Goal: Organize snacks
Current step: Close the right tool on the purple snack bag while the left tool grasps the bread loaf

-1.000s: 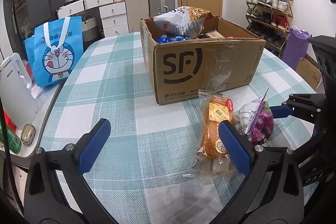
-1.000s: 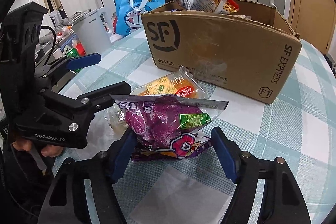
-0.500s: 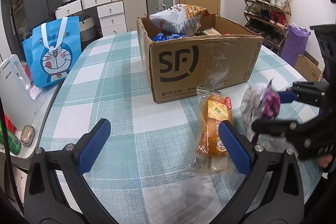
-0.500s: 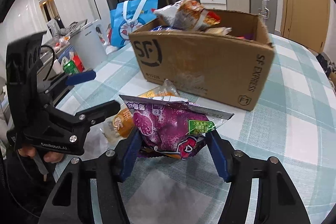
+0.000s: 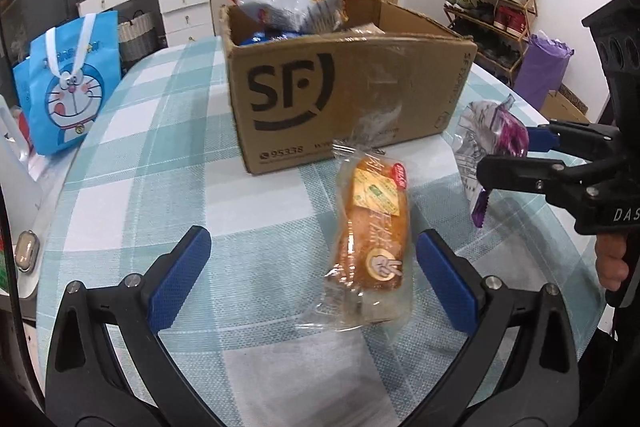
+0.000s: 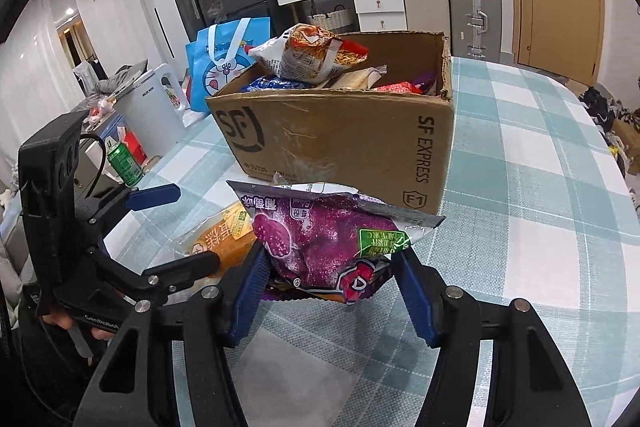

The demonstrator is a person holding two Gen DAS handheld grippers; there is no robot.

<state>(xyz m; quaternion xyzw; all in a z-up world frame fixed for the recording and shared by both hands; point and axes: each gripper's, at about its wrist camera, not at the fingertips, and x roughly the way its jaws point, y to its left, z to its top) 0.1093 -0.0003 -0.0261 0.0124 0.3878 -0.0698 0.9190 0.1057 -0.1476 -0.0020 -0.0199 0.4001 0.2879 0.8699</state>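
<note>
My right gripper is shut on a purple snack bag and holds it a little above the checked table, in front of the cardboard box. In the left wrist view that bag hangs at the right, pinched by the right gripper. My left gripper stands open low over the table. An orange bread loaf in a clear wrapper lies between its fingers, nearer the right one, untouched. The box holds several snack packets, a noodle bag on top.
A blue cartoon tote bag stands at the table's left edge. Beside it are a white appliance and a green can. A shoe rack, suitcases and drawers line the room behind. A hand grips the right tool's handle.
The right gripper closed on the purple bag and lifted it off the table, carrying it slightly right and toward the box. The left gripper stayed open over the bread.
</note>
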